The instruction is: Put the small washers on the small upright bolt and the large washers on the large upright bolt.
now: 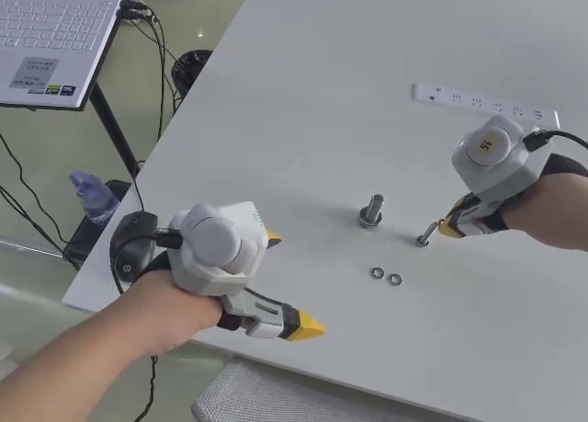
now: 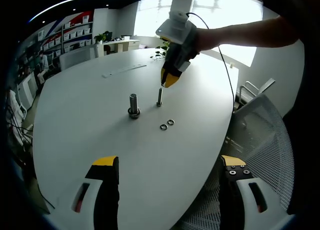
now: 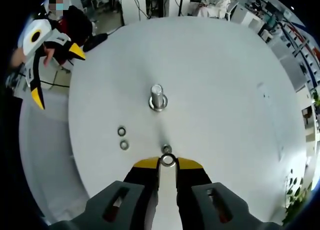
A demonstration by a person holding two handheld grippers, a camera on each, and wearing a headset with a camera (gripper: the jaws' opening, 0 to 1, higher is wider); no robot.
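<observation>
Head view: the left gripper (image 1: 292, 282) is held low at the near edge of the white table (image 1: 303, 91). Its yellow-tipped jaws are spread and empty, well apart from the work, and I judge it is kept there to leave the other hand room. The right gripper (image 1: 447, 227) has its tips just beside the top of the small upright bolt (image 1: 424, 235). The large upright bolt (image 1: 371, 211) stands near, and two loose washers (image 1: 378, 273) lie side by side in front of both bolts. Left gripper view: the right gripper hangs nose-down over the small upright bolt, evidently to line a ring up with the shank. Right gripper view: its jaws are clenched on a small washer (image 3: 167, 160), held flat directly over that bolt's tip and not yet dropped down it. A wider ring (image 3: 158, 105) sits at the large upright bolt's foot; whether it is a washer or the bolt head, I cannot tell.
</observation>
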